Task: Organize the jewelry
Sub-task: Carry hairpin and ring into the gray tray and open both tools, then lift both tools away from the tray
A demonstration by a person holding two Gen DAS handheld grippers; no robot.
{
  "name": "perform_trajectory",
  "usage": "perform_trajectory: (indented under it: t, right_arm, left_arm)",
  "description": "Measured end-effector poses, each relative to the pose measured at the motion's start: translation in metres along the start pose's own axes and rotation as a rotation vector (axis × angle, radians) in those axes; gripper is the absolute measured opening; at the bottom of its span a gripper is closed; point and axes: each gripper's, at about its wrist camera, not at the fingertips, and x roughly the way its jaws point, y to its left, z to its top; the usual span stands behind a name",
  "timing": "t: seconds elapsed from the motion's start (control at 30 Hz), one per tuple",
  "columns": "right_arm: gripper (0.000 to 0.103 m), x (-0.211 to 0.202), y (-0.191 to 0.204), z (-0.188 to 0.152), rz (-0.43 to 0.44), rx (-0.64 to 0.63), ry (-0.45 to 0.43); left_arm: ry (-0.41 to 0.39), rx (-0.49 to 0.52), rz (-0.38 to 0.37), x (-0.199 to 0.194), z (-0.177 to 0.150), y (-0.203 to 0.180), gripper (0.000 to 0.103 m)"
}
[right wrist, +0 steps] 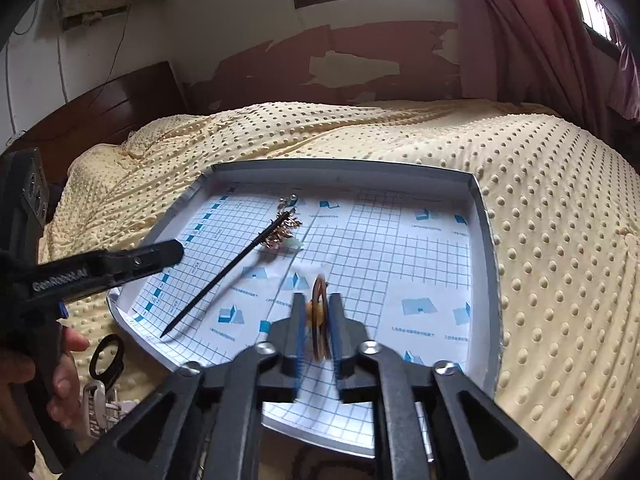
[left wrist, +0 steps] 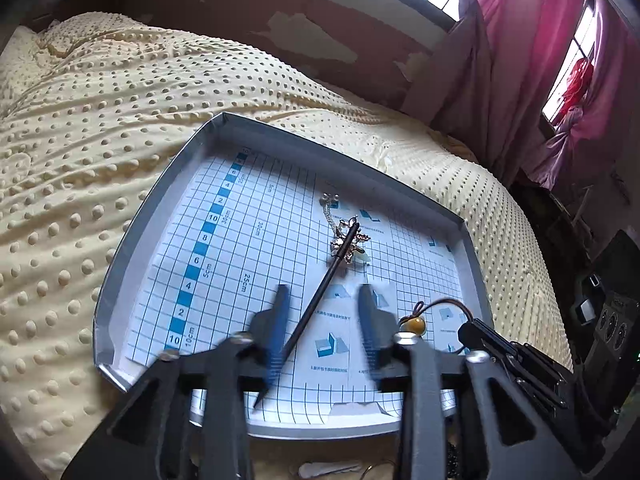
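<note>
Black hairpin (left wrist: 320,292) lies in the tray (left wrist: 132,240), long axis running diagonally away between our empty, spread left hand-held gripper (left wrist: 323,304); right hand-held gripper (right wrist: 316,312) clamps the amber-bead cord (right wrist: 318,312).

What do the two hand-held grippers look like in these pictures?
Each hand-held gripper, left and right, has black angular linkage arms joined by round silver bolts and two narrow dark fingers lined with ribbed blue pads. In the right wrist view, the left one's black body carries white lettering, too blurred to read surely. No sleeve shows.
</note>
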Motion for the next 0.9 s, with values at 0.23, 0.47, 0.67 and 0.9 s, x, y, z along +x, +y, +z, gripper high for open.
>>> perform_trajectory:
  t: [0.23, 0.47, 0.67, 0.9]
  right_arm:
    - [0.066, -0.044, -0.003, -0.014, -0.028, 0.011, -0.077]
    - [0.103, -0.122, 0.020, -0.041, -0.005, -0.039, -0.265]
    - [0.103, -0.186, 0.042, -0.072, 0.028, -0.076, -0.382]
    - [0.103, -0.237, 0.058, -0.107, 0.021, -0.083, -0.423]
  left_arm:
    - [-0.114, -0.011, -0.036, -0.041, -0.019, -0.005, 0.068]
    - [-0.305, 0.095, -0.017, -0.113, -0.053, -0.021, 0.099]
    - [-0.436, 0.171, -0.011, -0.180, -0.091, -0.033, 0.101]
    - [-0.496, 0.225, 0.011, -0.231, -0.139, -0.046, 0.102]
